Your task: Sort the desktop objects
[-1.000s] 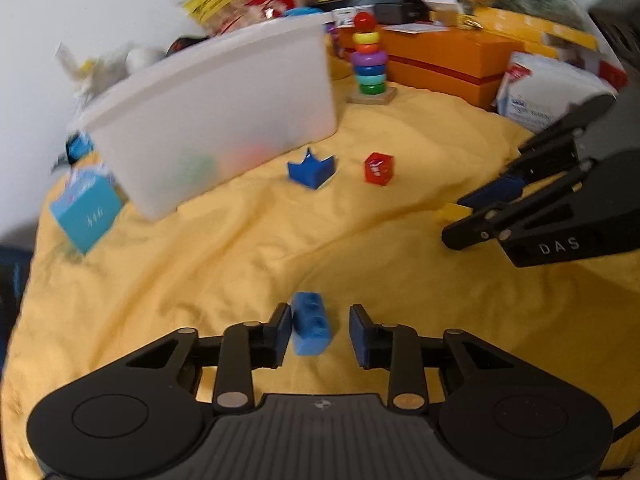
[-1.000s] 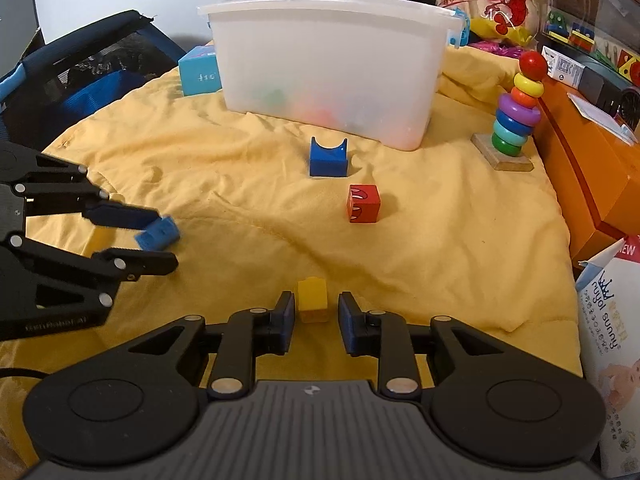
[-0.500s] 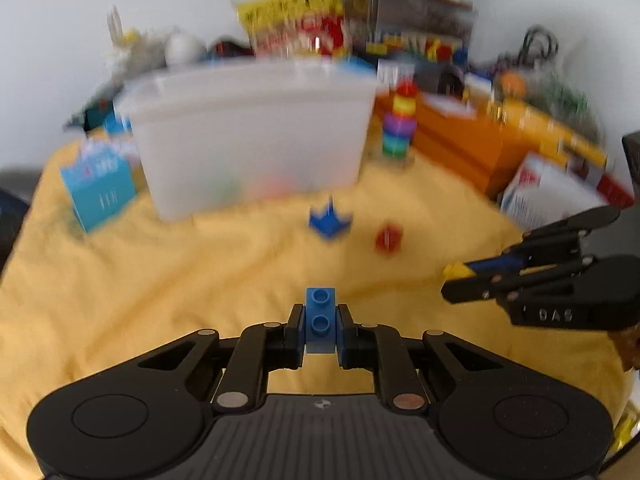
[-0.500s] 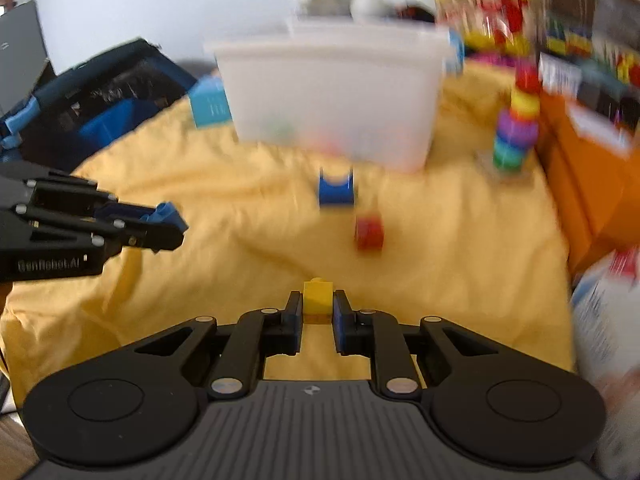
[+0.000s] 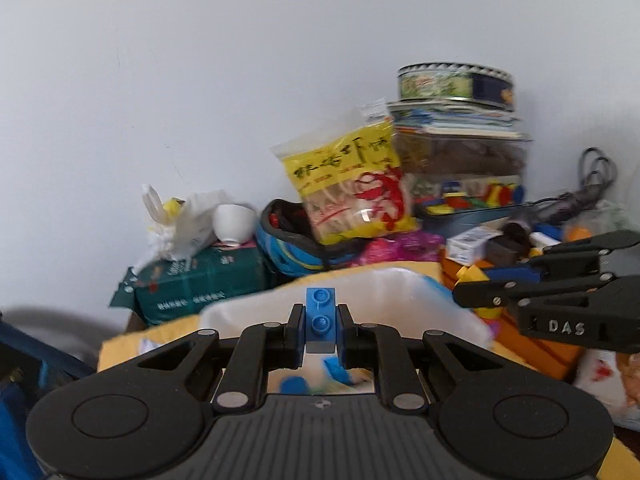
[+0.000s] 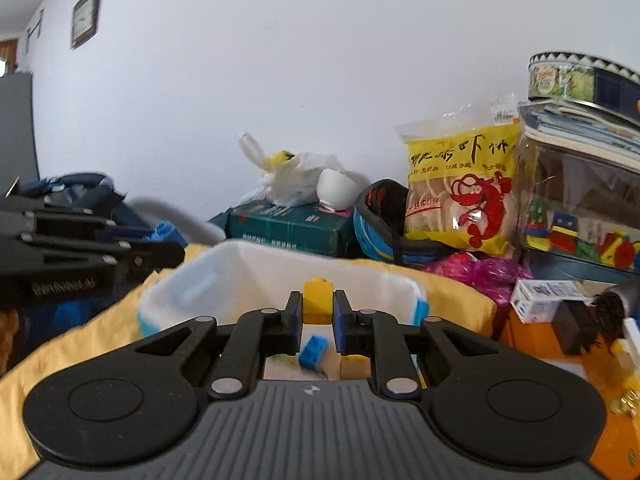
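My left hand-held gripper (image 5: 320, 330) is clamped on one blue two-stud brick (image 5: 320, 317), studs facing the camera, held between the pads over the open white bin (image 5: 404, 292). My right hand-held gripper (image 6: 317, 318) is clamped on one yellow brick (image 6: 318, 301), one stud showing on top, also over the white bin (image 6: 256, 268).

Inside the bin, right view: one loose blue brick (image 6: 313, 353) and one tan block (image 6: 354, 366) just beside it. Left view of the bin contents is blurred; blue pieces, count unclear.

Each hand-held gripper shows from the side in the other's view: right one (image 5: 472, 286) with "DAS" legible, left one (image 6: 170, 246) with writing too small to read.

Bin sits on a yellow cloth (image 6: 456, 300). Behind it: one yellow shrimp-cracker bag (image 6: 460, 188) with Chinese writing, one dark green package (image 6: 288, 228), one white bowl (image 6: 336, 192) on it, one round tin (image 5: 454, 84) on stacked books.
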{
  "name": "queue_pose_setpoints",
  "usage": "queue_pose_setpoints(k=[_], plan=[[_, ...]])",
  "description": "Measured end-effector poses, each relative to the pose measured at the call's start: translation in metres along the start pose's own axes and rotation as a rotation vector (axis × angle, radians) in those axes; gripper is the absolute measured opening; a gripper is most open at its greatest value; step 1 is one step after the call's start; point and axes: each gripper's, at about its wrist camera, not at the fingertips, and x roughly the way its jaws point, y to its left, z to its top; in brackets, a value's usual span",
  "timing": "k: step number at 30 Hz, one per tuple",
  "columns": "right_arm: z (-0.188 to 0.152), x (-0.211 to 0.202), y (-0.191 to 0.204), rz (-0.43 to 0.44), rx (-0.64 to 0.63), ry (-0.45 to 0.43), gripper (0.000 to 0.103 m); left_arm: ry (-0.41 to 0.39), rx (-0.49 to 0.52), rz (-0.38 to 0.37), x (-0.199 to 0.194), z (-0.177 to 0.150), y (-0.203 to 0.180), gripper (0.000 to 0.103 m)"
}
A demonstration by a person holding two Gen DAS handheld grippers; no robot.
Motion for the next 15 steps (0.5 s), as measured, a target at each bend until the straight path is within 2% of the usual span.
queue_pose_setpoints(k=[4,8,10,12,15], plan=[[0.009,0.035,-0.002,-0.018,0.051,0.034,0.017,0.034,0.011,0.050,0.038,0.006,0.011,0.017],[0.001,0.065,0.003,-0.038,0.047,0.106,0.019,0.135,0.022,0.091,0.078,-0.004,0.016,0.019],[-0.005,0.068,0.003,-0.041,0.043,0.125,0.026,0.147,0.010,0.096,0.080,-0.009,0.015,0.032],[-0.010,0.060,0.002,-0.037,0.045,0.100,0.030,0.122,0.006,0.081,0.069,-0.014,0.012,0.049],[-0.018,0.038,-0.001,-0.036,0.032,0.059,0.031,0.090,0.005,0.068,0.048,-0.020,0.005,0.052]])
